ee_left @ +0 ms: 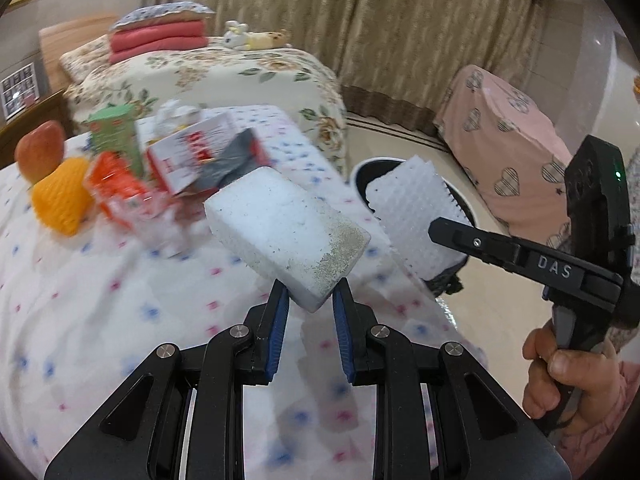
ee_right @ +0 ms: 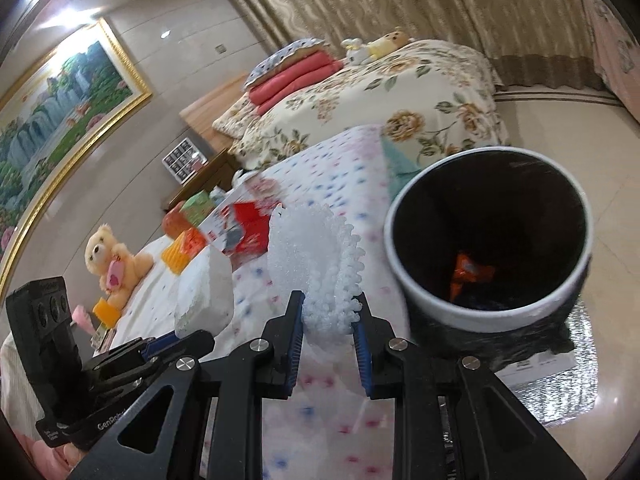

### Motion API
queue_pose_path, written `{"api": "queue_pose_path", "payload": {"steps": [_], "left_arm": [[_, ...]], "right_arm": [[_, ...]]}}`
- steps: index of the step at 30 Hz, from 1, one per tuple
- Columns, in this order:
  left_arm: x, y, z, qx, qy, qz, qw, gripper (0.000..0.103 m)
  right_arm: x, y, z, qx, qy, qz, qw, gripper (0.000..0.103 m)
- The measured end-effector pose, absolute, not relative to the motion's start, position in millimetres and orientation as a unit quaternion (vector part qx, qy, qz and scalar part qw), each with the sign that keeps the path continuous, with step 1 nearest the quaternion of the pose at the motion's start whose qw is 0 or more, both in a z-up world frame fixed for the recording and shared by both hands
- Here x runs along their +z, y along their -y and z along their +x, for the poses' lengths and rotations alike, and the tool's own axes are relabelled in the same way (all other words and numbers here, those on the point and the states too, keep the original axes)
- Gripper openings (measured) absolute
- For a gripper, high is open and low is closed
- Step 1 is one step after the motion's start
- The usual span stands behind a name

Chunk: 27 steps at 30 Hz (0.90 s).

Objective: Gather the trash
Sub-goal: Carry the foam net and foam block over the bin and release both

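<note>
The foam block [ee_left: 286, 232] sat between the left gripper [ee_left: 310, 300] pads, above the table [ee_left: 100, 300]. The foam net [ee_right: 320, 256] sat between the right gripper [ee_right: 330, 316] pads, just left of the bin [ee_right: 490, 240]. A wrapper [ee_right: 468, 274] lay in the bin. Boxes [ee_left: 200, 152] and an apple [ee_left: 40, 150] lay on the table behind the block. A bed [ee_left: 224, 76] stood behind the table.

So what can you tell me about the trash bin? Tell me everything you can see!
The trash bin is round with a white rim and a black bag lining it, open with no lid. It stands upright on the shiny floor beside the spotted bedcover. Inside lies an orange wrapper. Nothing grips it.
</note>
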<state>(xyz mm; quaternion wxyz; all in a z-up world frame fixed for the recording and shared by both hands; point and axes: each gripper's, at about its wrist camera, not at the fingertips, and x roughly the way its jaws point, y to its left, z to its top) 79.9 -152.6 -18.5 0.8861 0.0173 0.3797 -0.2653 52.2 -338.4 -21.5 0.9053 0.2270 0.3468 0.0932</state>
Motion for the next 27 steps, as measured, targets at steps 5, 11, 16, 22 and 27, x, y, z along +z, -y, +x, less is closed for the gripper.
{"api": "queue_pose_path", "payload": {"steps": [5, 11, 16, 22, 27], "left_arm": [[-14, 180, 84, -0.288, -0.376, 0.032, 0.880, 0.021], [-12, 204, 86, -0.306, -0.374, 0.053, 0.874, 0.021], [-12, 223, 92, -0.314, -0.377, 0.061, 0.869, 0.021], [-10, 245, 97, -0.324, -0.375, 0.078, 0.865, 0.021], [-12, 261, 105, -0.334, -0.383, 0.086, 0.857, 0.021]], "right_arm": [[-20, 361, 48, 0.070, -0.340, 0.233, 0.908, 0.023], [-22, 384, 48, 0.045, -0.337, 0.242, 0.909, 0.023], [-25, 399, 49, 0.030, -0.339, 0.245, 0.908, 0.023], [-28, 415, 53, 0.014, -0.341, 0.247, 0.907, 0.024], [-28, 428, 60, 0.006, -0.340, 0.249, 0.907, 0.024]]}}
